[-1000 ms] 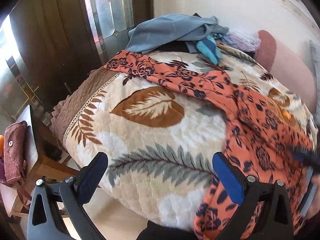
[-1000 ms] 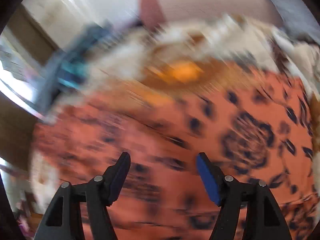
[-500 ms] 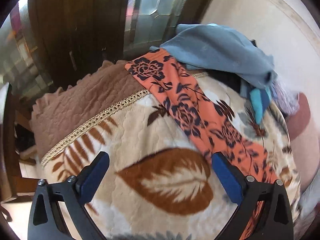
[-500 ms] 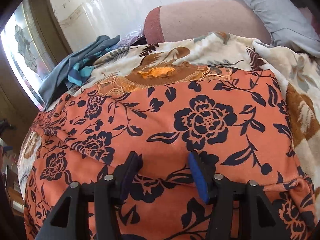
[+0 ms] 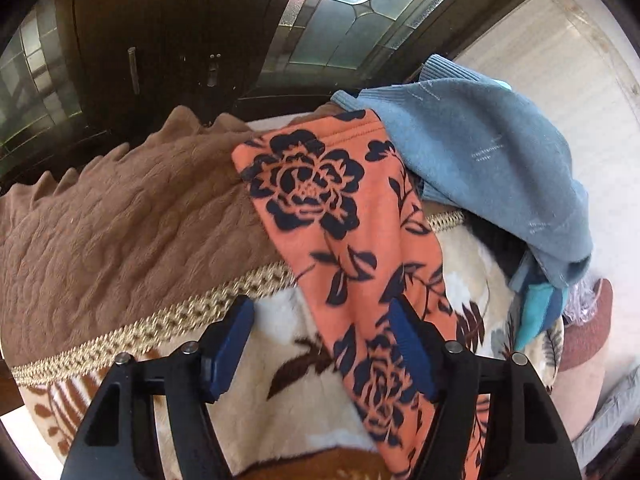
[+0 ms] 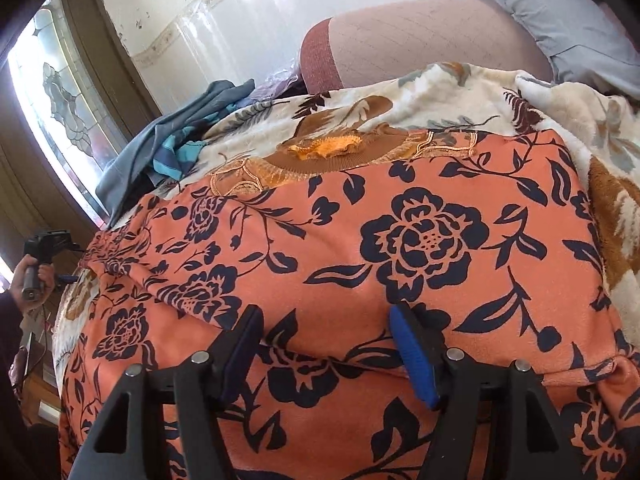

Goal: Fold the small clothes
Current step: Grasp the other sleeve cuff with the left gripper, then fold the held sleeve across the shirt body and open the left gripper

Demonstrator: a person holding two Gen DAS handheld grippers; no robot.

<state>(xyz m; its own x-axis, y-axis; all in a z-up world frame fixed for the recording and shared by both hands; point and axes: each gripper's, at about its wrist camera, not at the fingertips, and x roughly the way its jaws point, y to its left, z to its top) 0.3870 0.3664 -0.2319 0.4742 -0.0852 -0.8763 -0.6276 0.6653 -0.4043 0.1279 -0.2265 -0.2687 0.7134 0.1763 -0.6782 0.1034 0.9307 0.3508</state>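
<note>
Left gripper [image 5: 320, 344] hovers over a leaf-print blanket [image 5: 280, 364], jaws closing, pads not yet pressing the orange floral garment [image 5: 340, 216]; its sleeve runs as a long strip from the gripper up-left to a cuff beside a blue-grey sweater [image 5: 480, 152]. Seen from the right wrist, the right gripper [image 6: 324, 344] is opening over the garment's body [image 6: 400, 248], spread flat across the blanket [image 6: 460, 92], navy roses on orange, sleeve trailing left.
</note>
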